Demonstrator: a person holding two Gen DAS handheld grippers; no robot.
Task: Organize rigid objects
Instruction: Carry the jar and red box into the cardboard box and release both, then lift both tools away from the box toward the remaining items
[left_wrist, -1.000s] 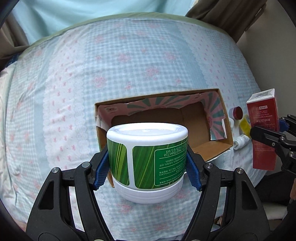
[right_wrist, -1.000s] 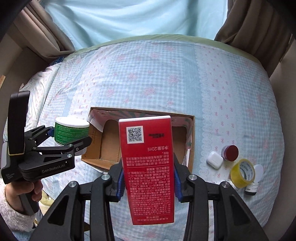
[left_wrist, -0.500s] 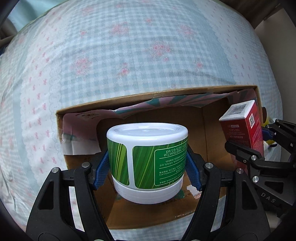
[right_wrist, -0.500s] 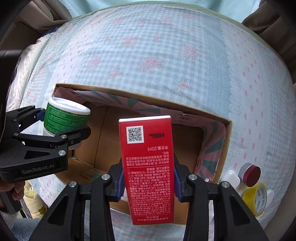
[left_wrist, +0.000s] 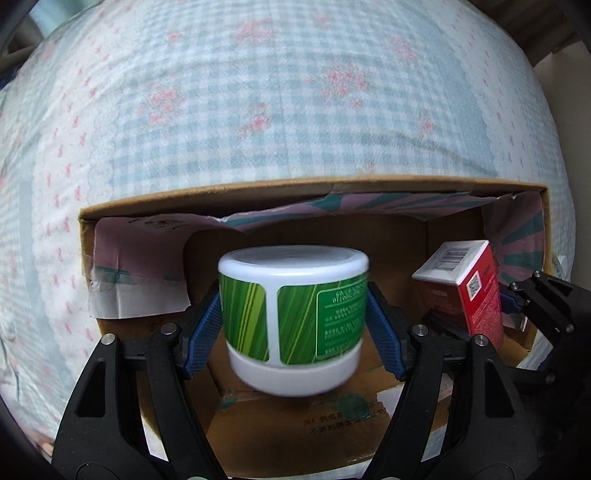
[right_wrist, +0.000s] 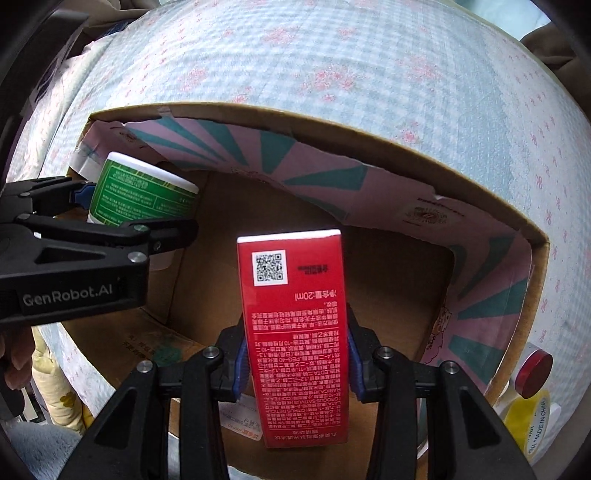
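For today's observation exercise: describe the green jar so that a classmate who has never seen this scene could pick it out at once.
Find the open cardboard box on the checked bedspread. Over its left part the left gripper clamps a squat round jar. Its white lid and green striped label set it apart from the tall red carton in the right gripper.

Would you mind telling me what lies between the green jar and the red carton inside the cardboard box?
Only bare box floor lies between the green jar and the red carton in the cardboard box, as the right wrist view shows.
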